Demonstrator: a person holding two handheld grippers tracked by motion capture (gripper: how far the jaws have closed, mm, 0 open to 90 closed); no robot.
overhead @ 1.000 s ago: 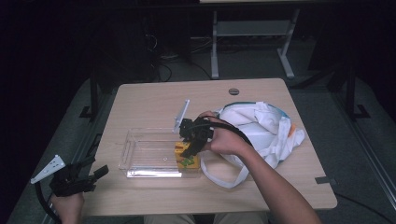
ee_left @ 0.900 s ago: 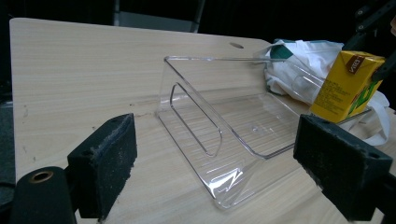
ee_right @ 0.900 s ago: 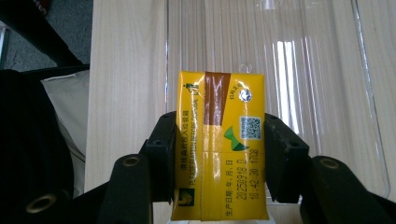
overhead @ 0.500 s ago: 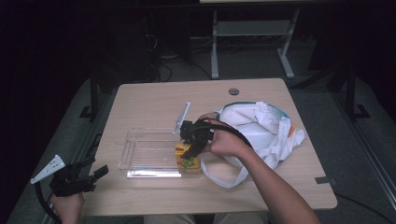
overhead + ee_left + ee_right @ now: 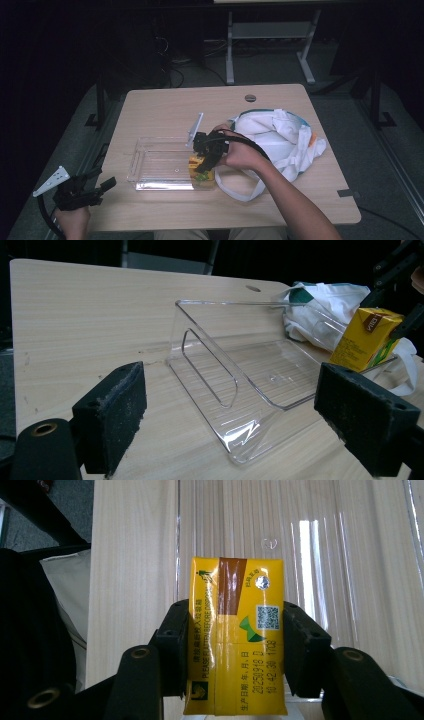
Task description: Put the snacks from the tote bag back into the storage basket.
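Nearest the person, the left gripper (image 5: 85,192) hangs at the front left corner of the worktop (image 5: 165,107), its fingers (image 5: 112,412) spread wide with nothing between them, pointed toward the clear plastic tray (image 5: 150,167) but well apart from it. Farther in, the right gripper (image 5: 207,152) has its fingers (image 5: 172,645) pressed on both sides of a yellow juice carton (image 5: 235,630), which it holds at the right-hand end of the tray, near the wall closest to the person; whether the carton's base already rests on the tray floor cannot be told. Just beyond it lies a white cloth bag (image 5: 280,135), its strap looping toward the front edge. Judging by this, the carrying is as good as done and the carton is at or nearly at its place in the tray. What seems left is to set it down squarely, let go and draw the hand clear. The rest of the tray holds nothing else.
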